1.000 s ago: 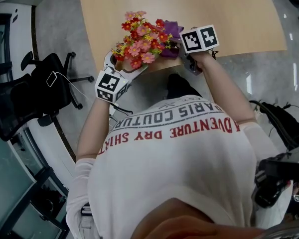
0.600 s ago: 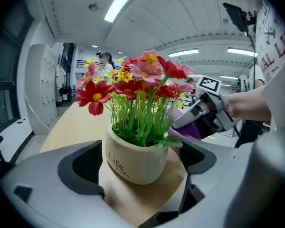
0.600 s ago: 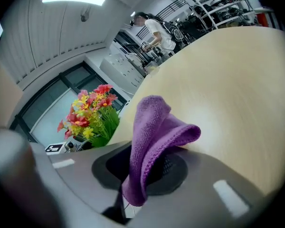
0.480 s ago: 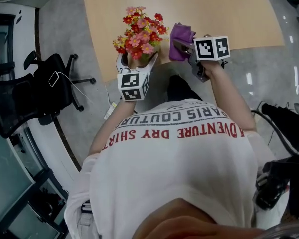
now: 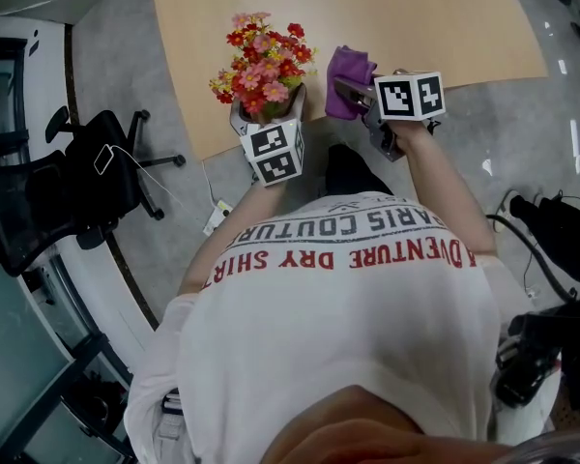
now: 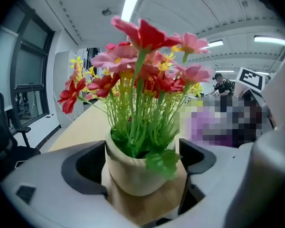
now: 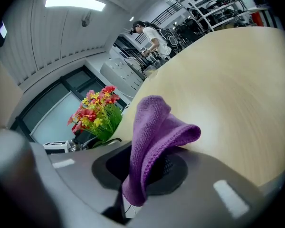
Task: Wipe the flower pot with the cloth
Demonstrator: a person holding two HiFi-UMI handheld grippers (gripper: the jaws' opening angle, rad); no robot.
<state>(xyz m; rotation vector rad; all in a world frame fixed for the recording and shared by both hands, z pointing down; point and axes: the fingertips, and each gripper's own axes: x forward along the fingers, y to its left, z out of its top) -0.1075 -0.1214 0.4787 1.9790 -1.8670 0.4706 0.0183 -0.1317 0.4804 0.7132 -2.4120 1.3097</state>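
A cream flower pot (image 6: 133,172) with red, pink and yellow flowers (image 5: 261,61) stands upright near the front edge of the wooden table (image 5: 416,8). My left gripper (image 5: 268,109) is around it, one jaw against each side of the pot (image 5: 280,112). To its right, my right gripper (image 5: 353,90) is shut on a purple cloth (image 5: 348,68), which sticks up out of the jaws and folds over. The cloth (image 7: 154,127) is apart from the pot. In the right gripper view the flowers (image 7: 95,113) show to the left.
A black office chair (image 5: 58,191) stands on the grey floor at the left. Dark gear and cables (image 5: 551,240) lie at the right. A person (image 7: 149,34) stands far off beyond the table (image 7: 237,94). Shelving lines the back of the room.
The left gripper swung the pot right from off the table's edge and brought it upright onto the table. The right gripper drew the cloth rightward, away from the flowers.
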